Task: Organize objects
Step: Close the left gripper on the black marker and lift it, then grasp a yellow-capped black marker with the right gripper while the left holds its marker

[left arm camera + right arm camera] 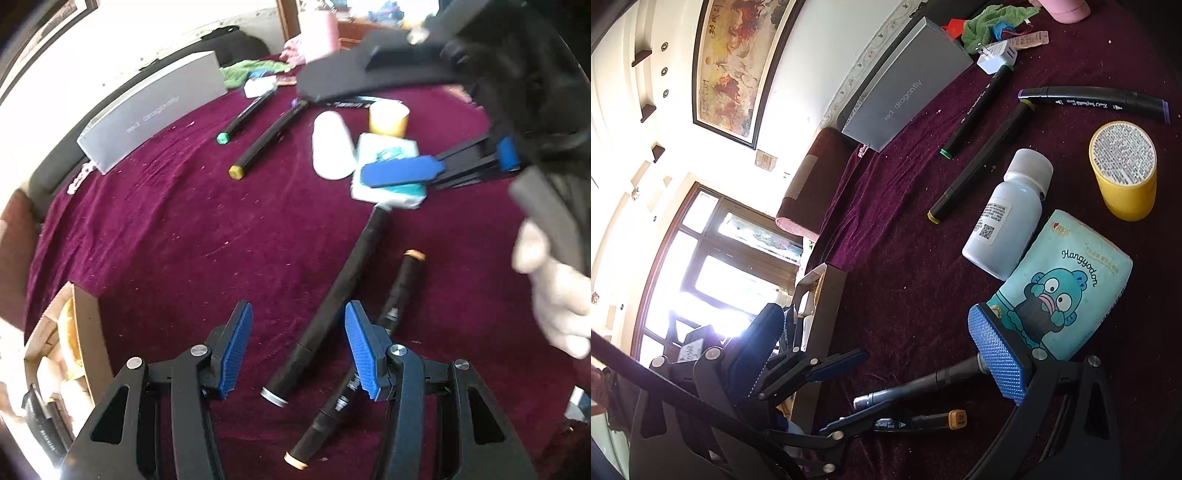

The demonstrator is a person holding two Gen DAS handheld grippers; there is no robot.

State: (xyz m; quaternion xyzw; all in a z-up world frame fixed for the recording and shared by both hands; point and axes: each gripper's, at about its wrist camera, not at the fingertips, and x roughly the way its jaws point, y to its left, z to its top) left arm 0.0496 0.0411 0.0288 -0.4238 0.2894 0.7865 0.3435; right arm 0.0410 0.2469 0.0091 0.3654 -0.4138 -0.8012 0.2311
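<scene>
My left gripper (298, 343) hangs spread and empty above the grey-capped marker (325, 306) on the cloth. The orange-capped marker (373, 354) lies just beside it — I might pinch both. My right gripper (443, 173) hovers at the tissue pack (1067, 284) — grip unclear.

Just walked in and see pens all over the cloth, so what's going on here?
A person is tidying a table covered in dark red cloth with two handheld grippers. The left gripper hovers, jaws open and empty, over two black markers. The right gripper is at the tissue pack, beside a white bottle and yellow container. A cardboard box sits at the edge.
</scene>
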